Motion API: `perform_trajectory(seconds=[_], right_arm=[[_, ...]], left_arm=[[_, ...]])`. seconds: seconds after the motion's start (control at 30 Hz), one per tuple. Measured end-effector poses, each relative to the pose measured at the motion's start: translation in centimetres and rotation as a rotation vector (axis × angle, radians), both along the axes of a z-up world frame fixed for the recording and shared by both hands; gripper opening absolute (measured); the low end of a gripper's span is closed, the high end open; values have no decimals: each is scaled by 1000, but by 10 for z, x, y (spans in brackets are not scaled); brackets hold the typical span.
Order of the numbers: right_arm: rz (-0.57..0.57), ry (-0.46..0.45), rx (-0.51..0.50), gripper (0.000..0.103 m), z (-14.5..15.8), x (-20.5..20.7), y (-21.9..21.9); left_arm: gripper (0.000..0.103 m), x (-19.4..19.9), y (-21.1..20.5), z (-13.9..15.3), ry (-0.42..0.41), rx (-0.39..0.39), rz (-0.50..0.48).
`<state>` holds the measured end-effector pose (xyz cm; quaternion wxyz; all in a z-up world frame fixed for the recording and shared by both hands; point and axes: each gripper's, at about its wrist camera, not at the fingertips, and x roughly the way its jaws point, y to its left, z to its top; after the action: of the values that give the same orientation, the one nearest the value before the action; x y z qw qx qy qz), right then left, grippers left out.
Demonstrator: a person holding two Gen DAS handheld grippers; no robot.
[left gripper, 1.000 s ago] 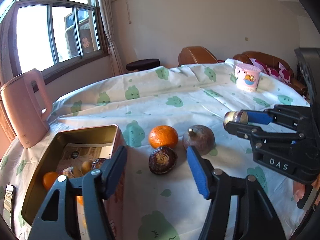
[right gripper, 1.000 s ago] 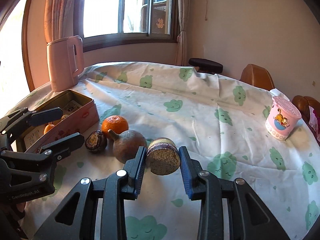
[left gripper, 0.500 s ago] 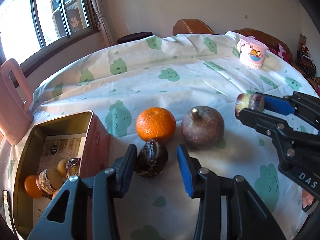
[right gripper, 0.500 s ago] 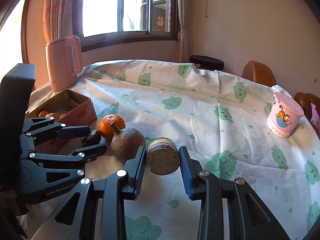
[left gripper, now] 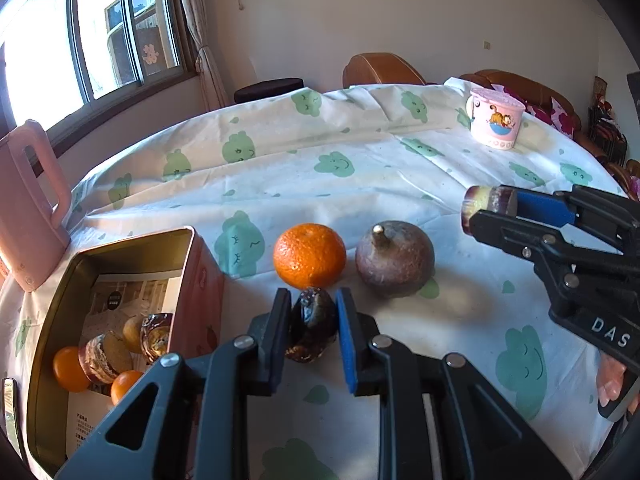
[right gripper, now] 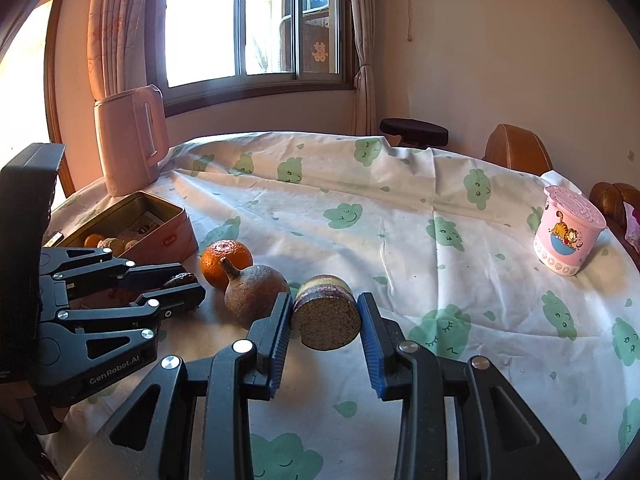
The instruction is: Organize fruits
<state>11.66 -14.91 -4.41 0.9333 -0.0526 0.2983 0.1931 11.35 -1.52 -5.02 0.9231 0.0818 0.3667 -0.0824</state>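
While your left hand-held gripper [left gripper: 310, 322] clamps its blue pads on the dark, glossy, wrinkled fruit [left gripper: 313, 322] lying on the cloud-print tabletop [left gripper: 400, 168], the round orange mandarin [left gripper: 309, 255] and the brown, stemmed round fruit [left gripper: 395, 258] wait just behind it. Beside it stands the open pink metal tin [left gripper: 202, 276], already holding several fruits. From the right wrist, your right hand-held gripper [right gripper: 325, 320] holds a short purple-skinned cut cylinder with a pale grainy face [right gripper: 326, 318] clear of the cloth. Picking looks complete; your next move likely calls for lifting the dark fruit over the tin's rim without nudging the mandarin.
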Motion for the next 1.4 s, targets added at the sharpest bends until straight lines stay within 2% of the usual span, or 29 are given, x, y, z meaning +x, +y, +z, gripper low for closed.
perform_trajectory(seconds=[0.33,0.8,1.4], right_arm=[[9,-52,7,35,4,-9,0],[31,-116,27,35,10,-20,-1],[41,-185,38,35,15,-32,-1]], left_arm=[[24,-15,16,11,-70,-102,13],[24,-29,20,20,-155,-121,21],[24,-39,24,27,-226,-136,35]])
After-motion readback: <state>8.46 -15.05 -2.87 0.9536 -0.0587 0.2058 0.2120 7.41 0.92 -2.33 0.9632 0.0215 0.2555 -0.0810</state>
